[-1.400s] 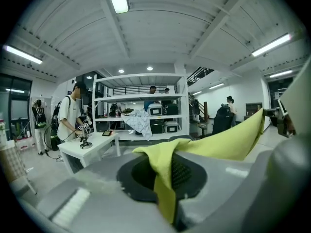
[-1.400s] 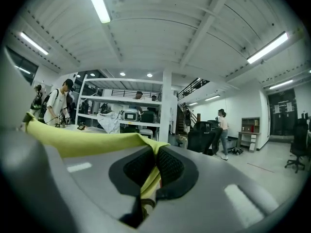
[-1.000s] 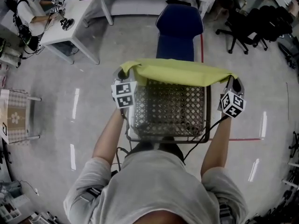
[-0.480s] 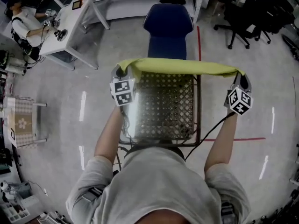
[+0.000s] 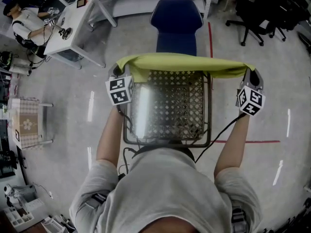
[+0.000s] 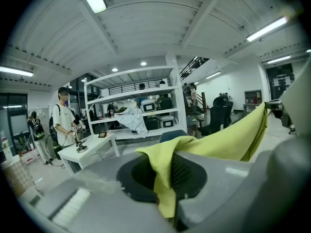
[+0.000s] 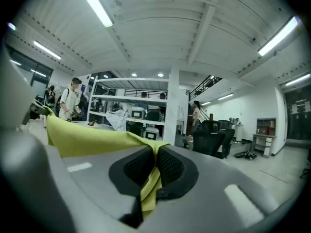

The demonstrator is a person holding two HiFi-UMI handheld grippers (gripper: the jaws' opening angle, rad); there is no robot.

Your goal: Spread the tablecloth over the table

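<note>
A yellow-green tablecloth [image 5: 184,63] hangs stretched in the air between my two grippers, above the far edge of a small table with a perforated metal top [image 5: 170,108]. My left gripper [image 5: 118,73] is shut on the cloth's left corner [image 6: 165,171]. My right gripper [image 5: 250,75] is shut on the right corner [image 7: 151,178]. The cloth [image 6: 228,140] runs taut across to the other gripper in both gripper views, and both point upward toward the ceiling. Most of the tabletop is bare.
A blue chair [image 5: 176,24] stands just beyond the table. A white desk [image 5: 77,25] with a seated person is at far left, black office chairs [image 5: 265,13] at far right, and white shelving [image 6: 131,110] along the back wall. Red tape lines [image 5: 245,141] mark the floor.
Both grippers have lifted the cloth and carried it toward the table's far edge while moving apart, so it is pulled straighter. More of the perforated top now shows.
</note>
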